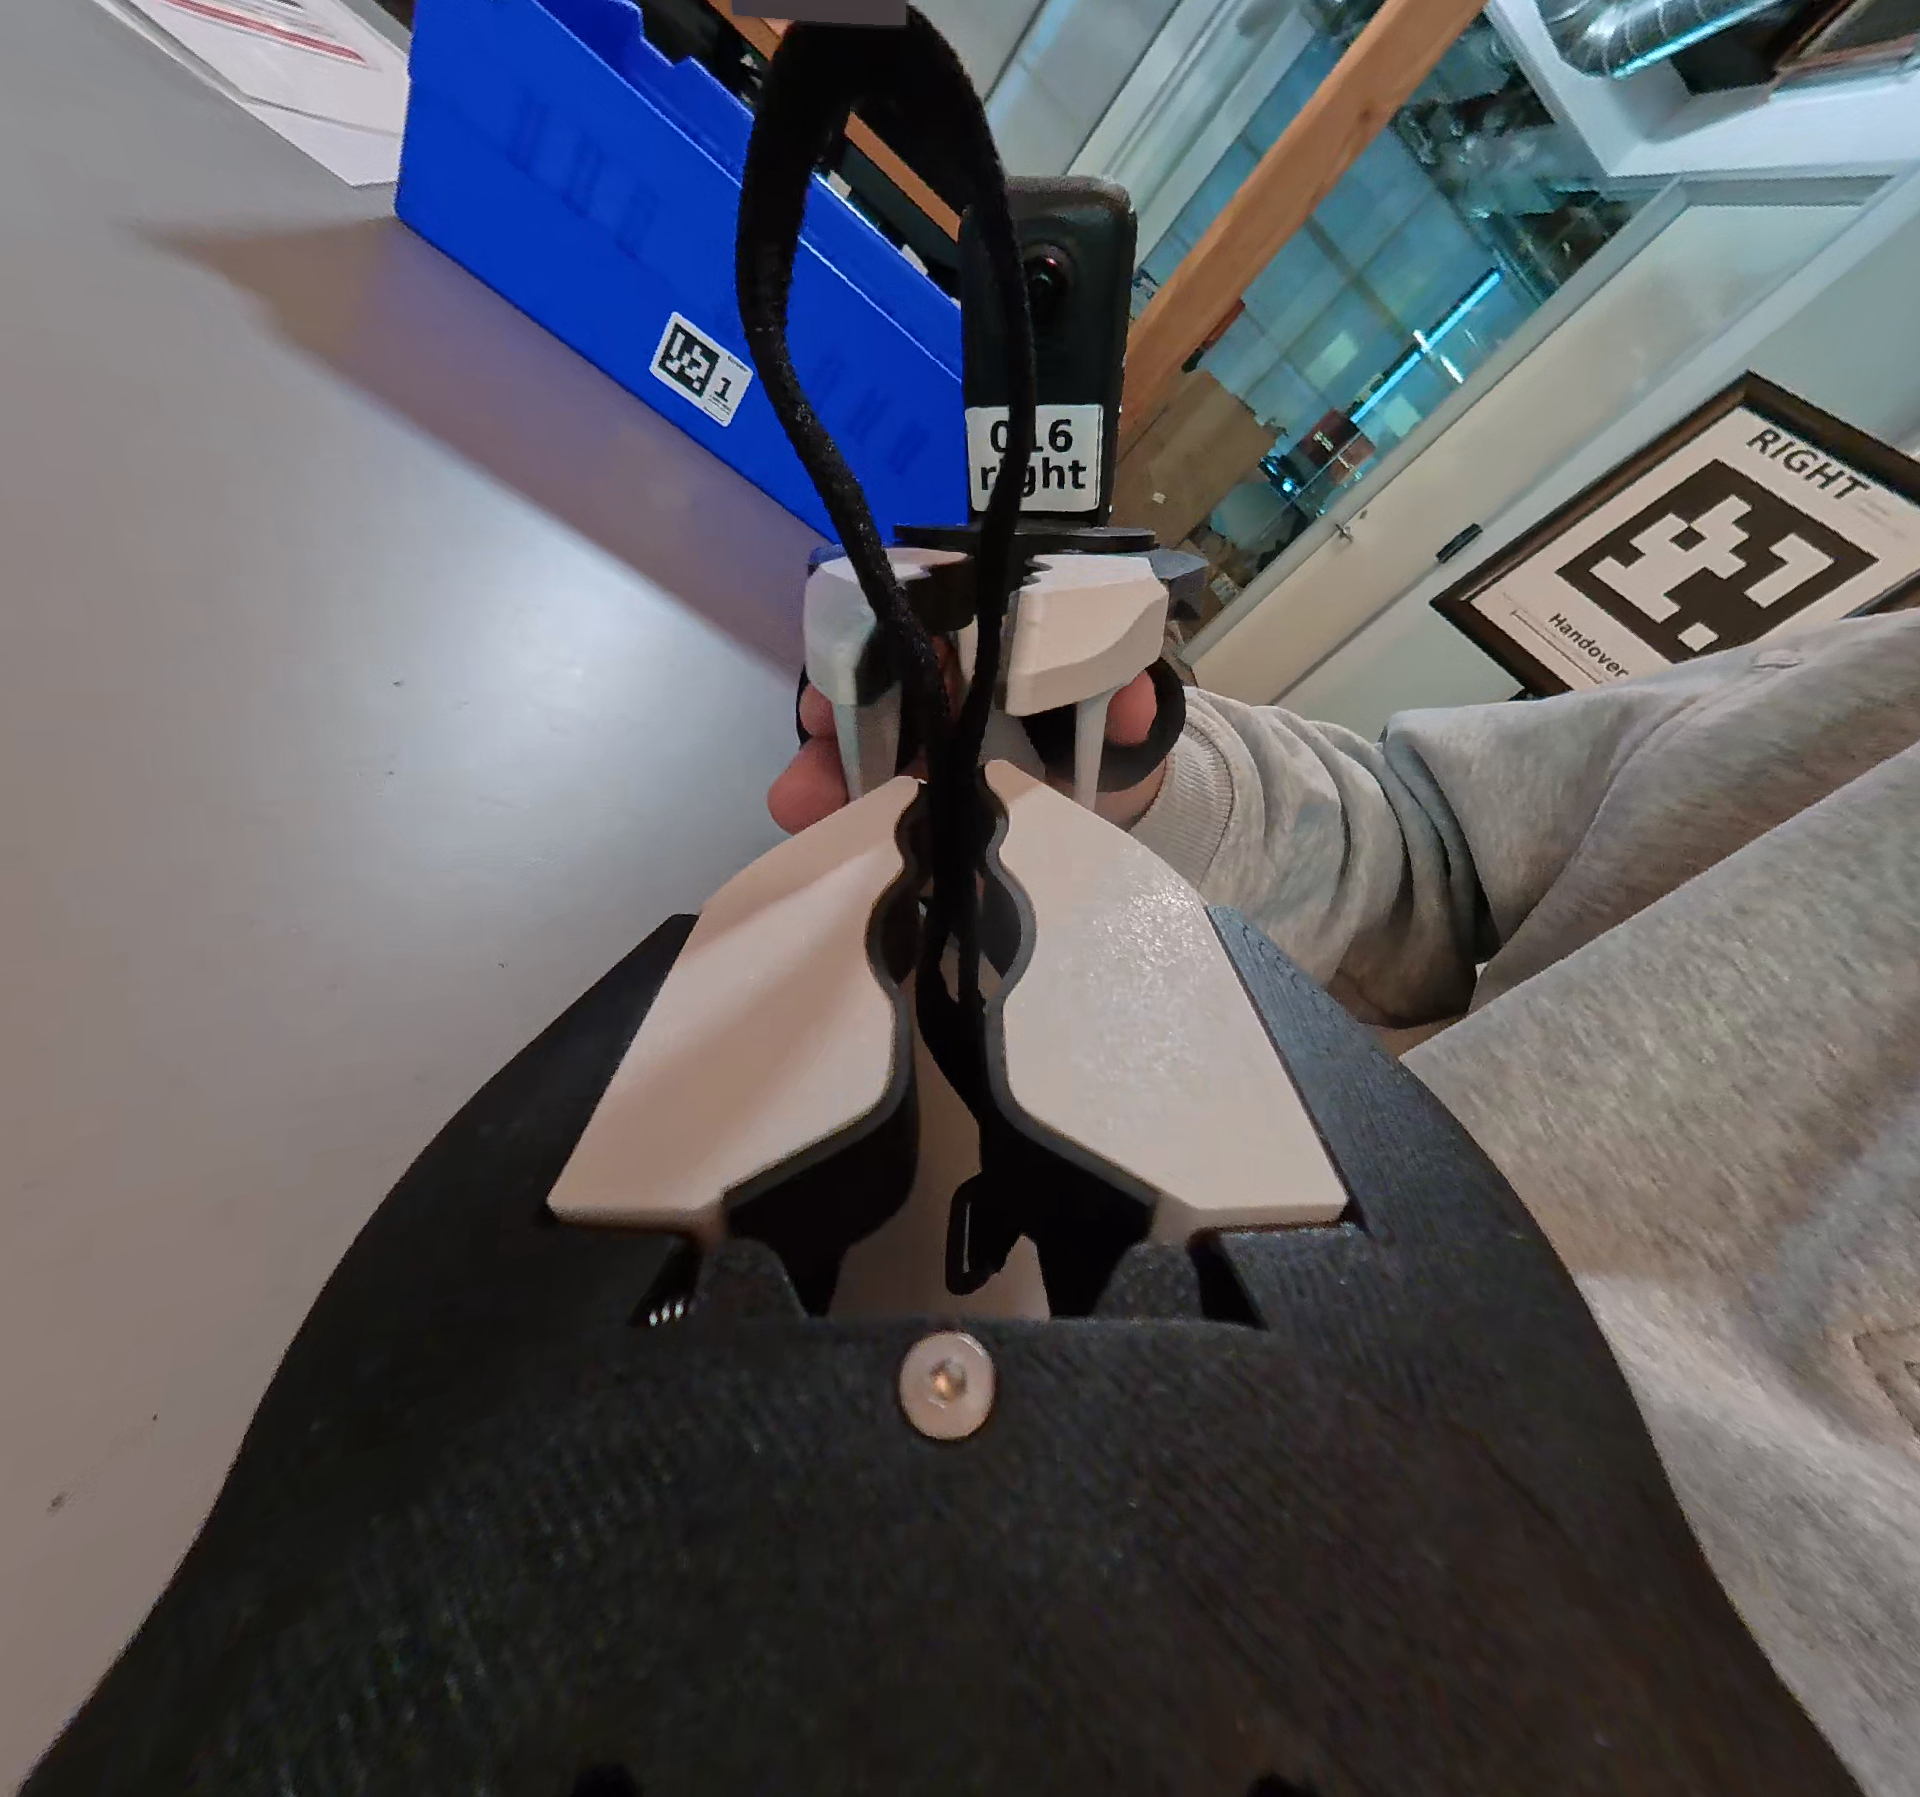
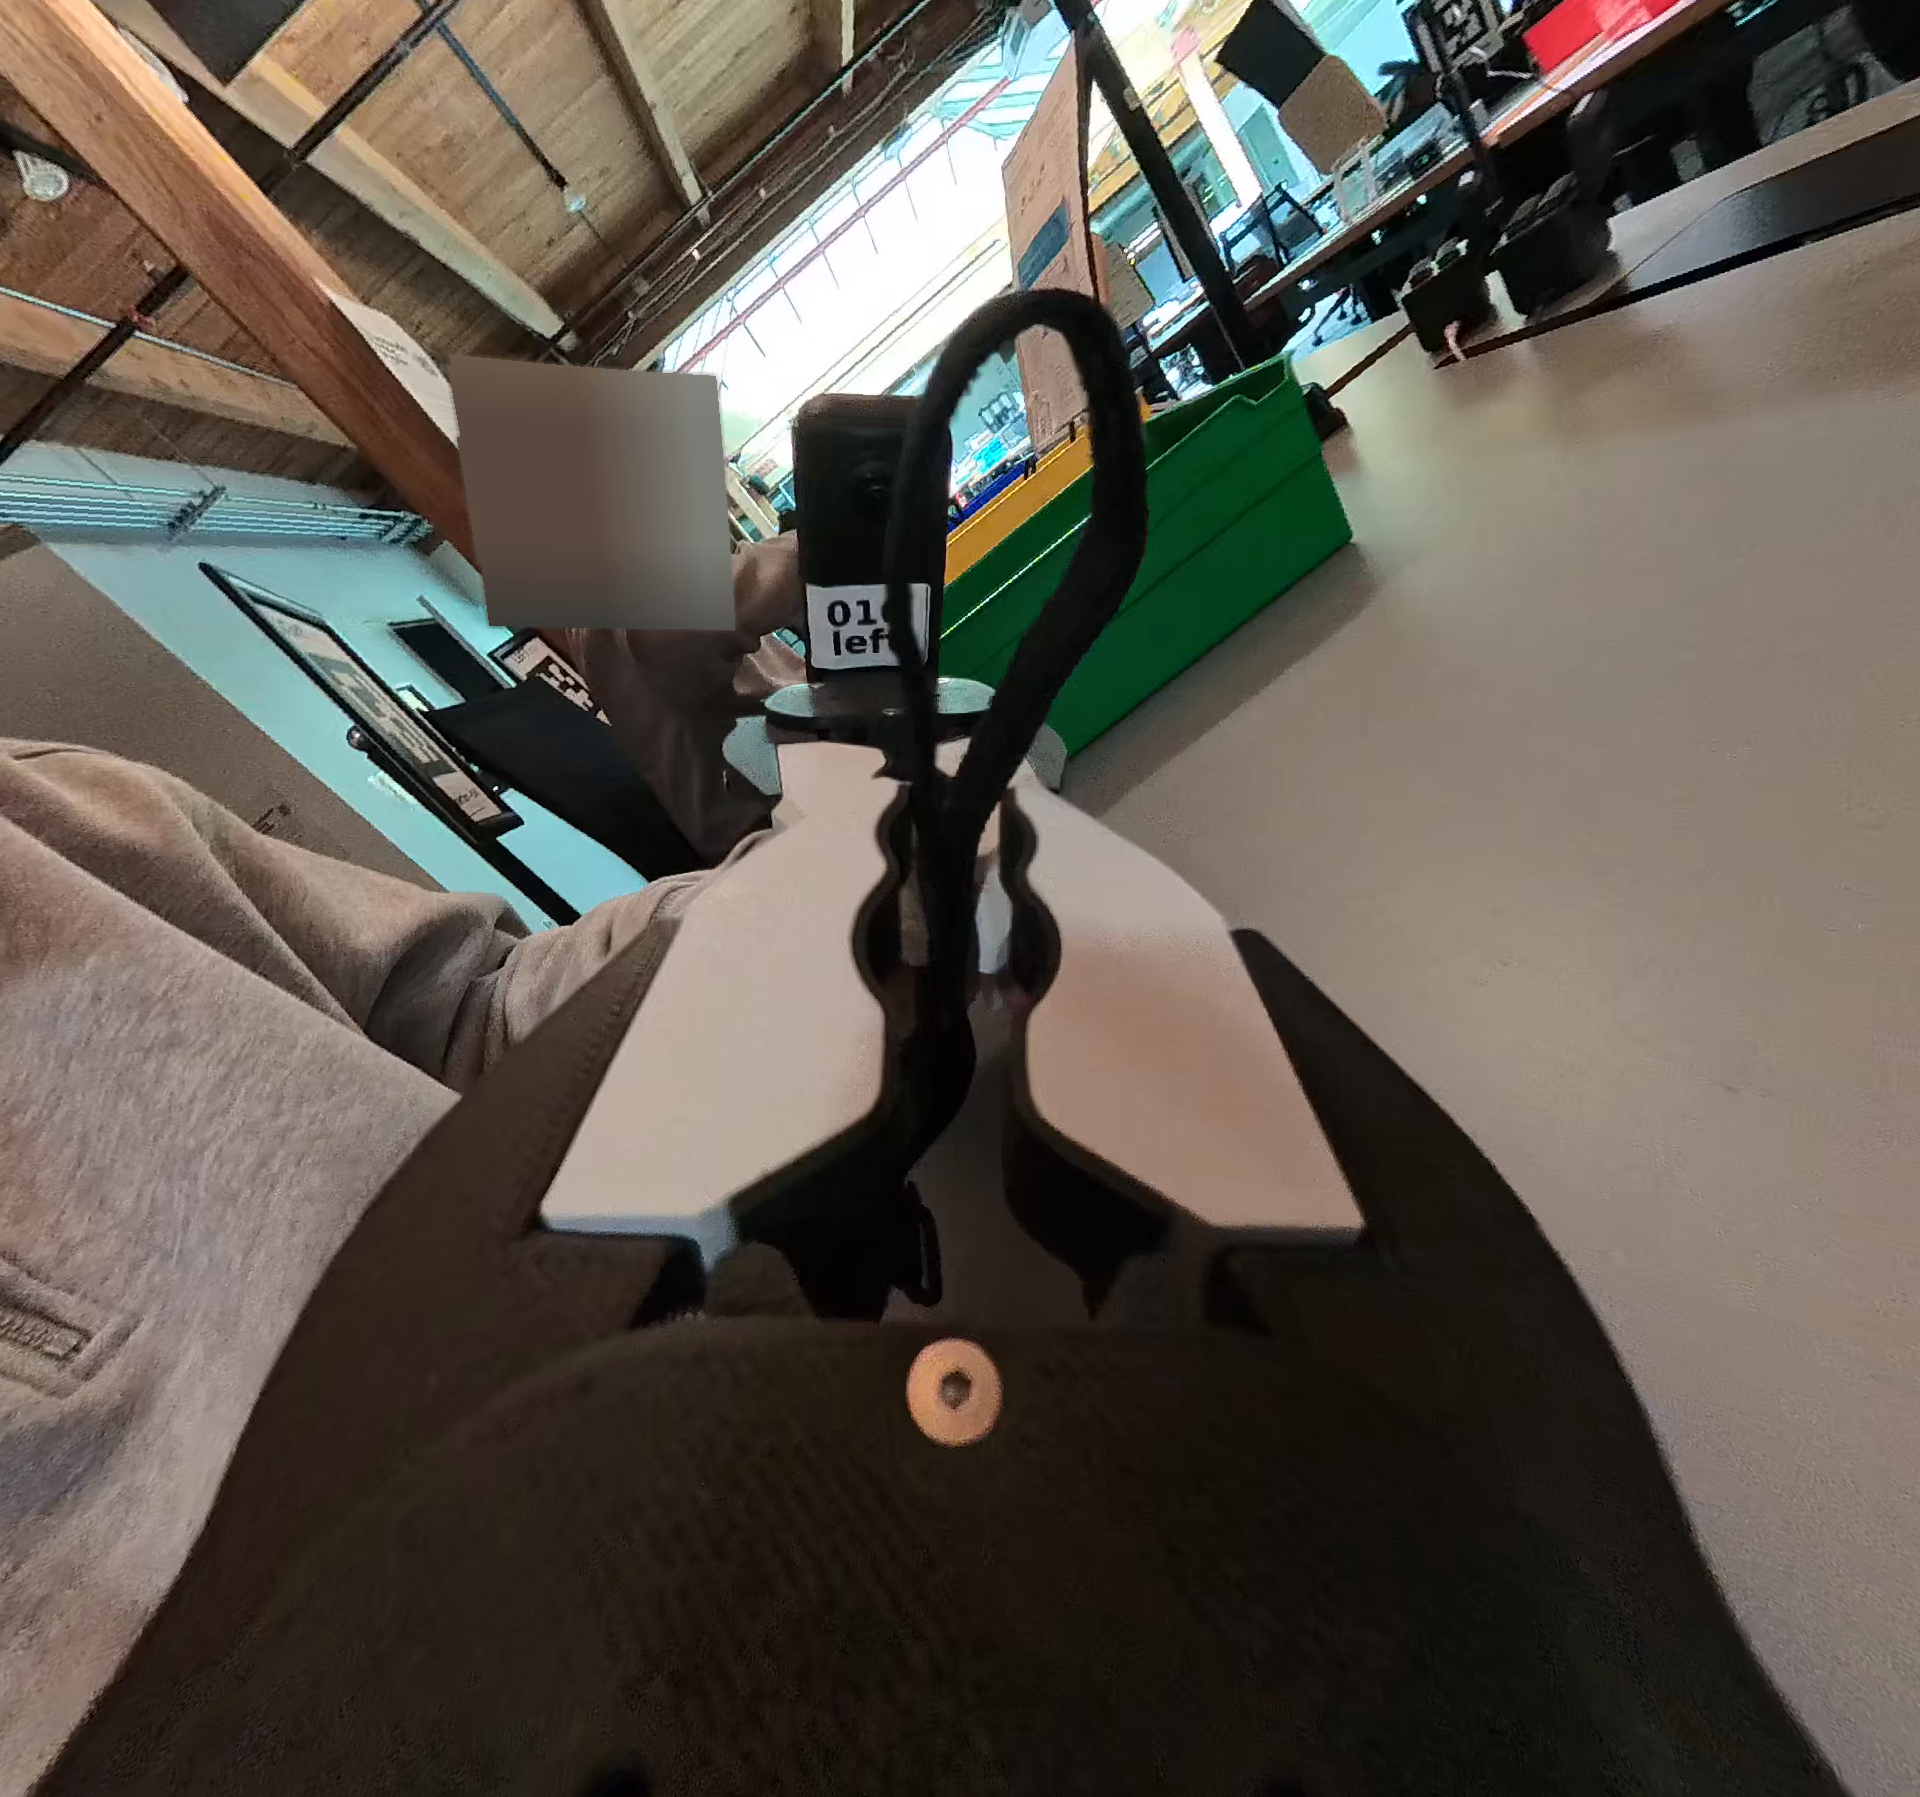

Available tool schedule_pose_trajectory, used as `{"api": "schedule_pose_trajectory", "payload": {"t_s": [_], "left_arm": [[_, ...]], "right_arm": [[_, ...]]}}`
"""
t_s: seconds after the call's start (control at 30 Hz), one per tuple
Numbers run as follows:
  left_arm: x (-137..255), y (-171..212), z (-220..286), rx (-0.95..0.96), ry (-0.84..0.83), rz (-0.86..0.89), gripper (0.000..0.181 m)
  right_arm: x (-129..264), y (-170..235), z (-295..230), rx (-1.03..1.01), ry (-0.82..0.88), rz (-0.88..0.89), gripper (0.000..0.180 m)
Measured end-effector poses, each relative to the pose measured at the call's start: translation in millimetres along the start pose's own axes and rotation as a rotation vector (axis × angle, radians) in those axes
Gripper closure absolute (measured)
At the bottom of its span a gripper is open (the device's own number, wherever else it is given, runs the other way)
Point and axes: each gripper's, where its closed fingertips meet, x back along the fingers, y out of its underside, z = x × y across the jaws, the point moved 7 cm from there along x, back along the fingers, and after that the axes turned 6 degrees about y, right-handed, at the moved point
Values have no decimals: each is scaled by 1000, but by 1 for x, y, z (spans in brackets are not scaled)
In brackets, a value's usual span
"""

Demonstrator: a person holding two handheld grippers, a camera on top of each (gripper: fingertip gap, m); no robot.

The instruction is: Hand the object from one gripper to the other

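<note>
The object is a black braided cord (image 1: 821, 397) bent into a tall loop, with a small buckle (image 1: 971, 1248) at its lower end. My left gripper (image 1: 954, 781) has white fingers closed on the cord's two strands. My right gripper (image 1: 961, 625) faces it just beyond, held by a hand, with the same strands between its fingers. In the right wrist view the right gripper (image 2: 954, 807) is closed around the cord (image 2: 1101, 500), and the loop rises above both. The left gripper (image 2: 883, 708) is mostly hidden behind the fingertips. The two grippers nearly touch above the table.
A blue bin (image 1: 582, 189) stands on the grey table (image 1: 260, 812) behind the grippers. A green bin (image 2: 1195, 563) sits on the table (image 2: 1558, 812) farther off. Grey sleeves (image 1: 1455, 864) fill the near side. A framed marker sign (image 1: 1704, 552) stands at the right. My left and right fingertips are right by each other.
</note>
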Motion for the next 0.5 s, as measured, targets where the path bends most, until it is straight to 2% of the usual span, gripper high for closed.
{"api": "schedule_pose_trajectory", "payload": {"t_s": [0.1, 0.37, 0.5], "left_arm": [[-1, 0, 0, 0, -5, -2, 174], [1, -2, -2, 44, 15, 54, 150], [0, 3, -5, 66, 19, 2, 145]], "right_arm": [[1, 0, -1, 14, -8, -1, 172], [7, -7, -2, 54, 16, 49, 173], [13, -13, 0, 31, 1, 98, 173]]}}
